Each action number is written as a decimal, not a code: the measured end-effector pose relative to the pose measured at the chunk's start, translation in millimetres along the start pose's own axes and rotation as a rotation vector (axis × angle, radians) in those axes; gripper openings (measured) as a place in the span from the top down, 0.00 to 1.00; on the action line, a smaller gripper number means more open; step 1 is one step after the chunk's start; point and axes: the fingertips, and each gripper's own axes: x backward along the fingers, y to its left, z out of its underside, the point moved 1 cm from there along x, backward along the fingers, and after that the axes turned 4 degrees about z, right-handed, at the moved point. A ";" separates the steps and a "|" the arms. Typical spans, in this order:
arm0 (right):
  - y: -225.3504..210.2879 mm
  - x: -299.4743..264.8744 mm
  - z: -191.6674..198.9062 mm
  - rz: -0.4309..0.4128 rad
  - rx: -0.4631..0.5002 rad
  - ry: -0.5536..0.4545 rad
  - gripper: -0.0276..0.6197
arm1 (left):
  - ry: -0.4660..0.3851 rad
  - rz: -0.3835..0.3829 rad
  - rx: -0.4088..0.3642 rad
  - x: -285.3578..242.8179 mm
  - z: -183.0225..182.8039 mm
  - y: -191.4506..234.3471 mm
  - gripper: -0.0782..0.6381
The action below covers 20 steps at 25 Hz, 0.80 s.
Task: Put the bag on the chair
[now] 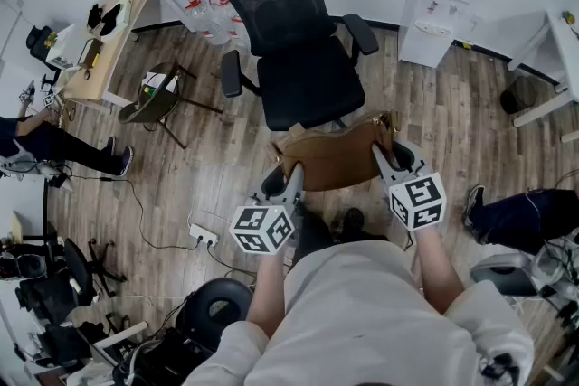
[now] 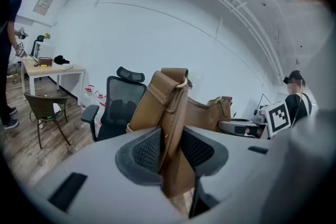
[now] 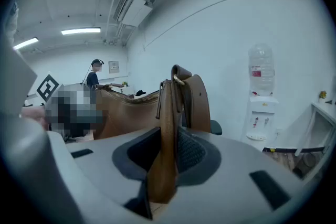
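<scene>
A tan leather bag point(image 1: 336, 155) hangs in the air just in front of the black mesh office chair point(image 1: 298, 59), at the near edge of its seat. My left gripper point(image 1: 290, 174) is shut on the bag's left end, the leather point(image 2: 169, 128) pinched between the ribbed pads. At the bag's right end my right gripper point(image 1: 381, 156) is shut on the strap tab point(image 3: 168, 144). The bag stretches between the two grippers, its zipped top facing up. The chair point(image 2: 115, 105) stands beyond the bag in the left gripper view.
A white water dispenser point(image 1: 438, 4) stands right of the chair. A small brown chair point(image 1: 156, 99) and a wooden desk point(image 1: 113, 36) are at the left. A power strip with cable point(image 1: 203, 236) lies on the wood floor. A person point(image 1: 54, 145) stands far left; another's legs point(image 1: 520, 217) are right.
</scene>
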 end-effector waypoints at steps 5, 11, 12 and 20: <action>-0.4 14.2 -6.2 -0.003 0.023 -0.029 0.82 | -0.010 0.014 -0.016 6.6 -2.7 -12.6 0.73; 7.5 22.3 -4.6 -0.024 0.046 -0.026 0.83 | -0.016 -0.001 -0.007 19.7 1.1 -17.9 0.73; 8.5 23.3 -3.2 -0.027 0.049 -0.025 0.83 | -0.016 -0.004 -0.005 21.1 3.0 -18.4 0.73; 14.0 29.5 10.1 -0.069 0.019 0.000 0.81 | -0.011 -0.029 0.004 29.6 15.0 -19.1 0.73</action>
